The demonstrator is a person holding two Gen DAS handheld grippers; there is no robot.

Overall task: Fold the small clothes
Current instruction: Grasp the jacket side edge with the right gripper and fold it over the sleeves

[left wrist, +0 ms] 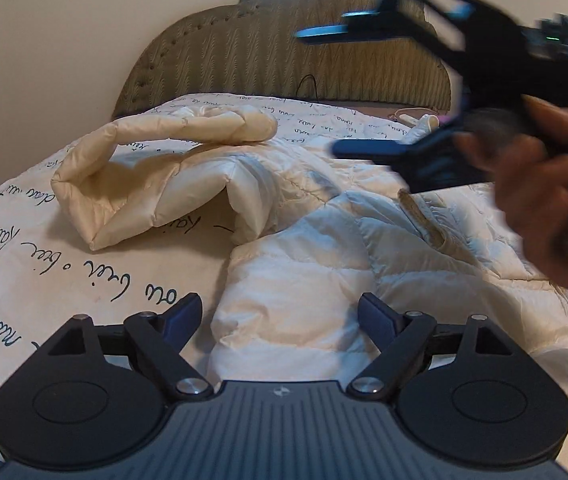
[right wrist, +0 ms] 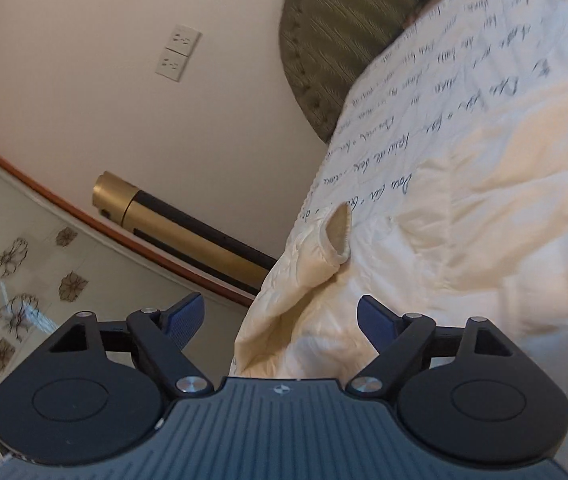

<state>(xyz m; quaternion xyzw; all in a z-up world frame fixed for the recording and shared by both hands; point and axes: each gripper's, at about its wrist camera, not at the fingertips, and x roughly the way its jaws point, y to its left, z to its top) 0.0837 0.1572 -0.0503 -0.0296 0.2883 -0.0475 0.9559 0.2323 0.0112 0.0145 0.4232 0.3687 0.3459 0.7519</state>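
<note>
Hovered, jaws apart and empty: left hand-held gripper [left wrist: 280,316] and right hand-held gripper [right wrist: 282,316], above cream quilted puffer jacket [left wrist: 304,280], probably seeking grips.

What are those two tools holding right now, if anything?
Nothing. The left tool and right tool are both open above the cream quilted puffer jacket, gripping no part of it.

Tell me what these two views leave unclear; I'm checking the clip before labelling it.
- Right gripper: motion-blurred in the left wrist view; jaws look open.
- Cream quilted puffer jacket: its right side is cut off by the frame edge and the hand.
- Small pale item by the headboard: too small to identify.
</note>
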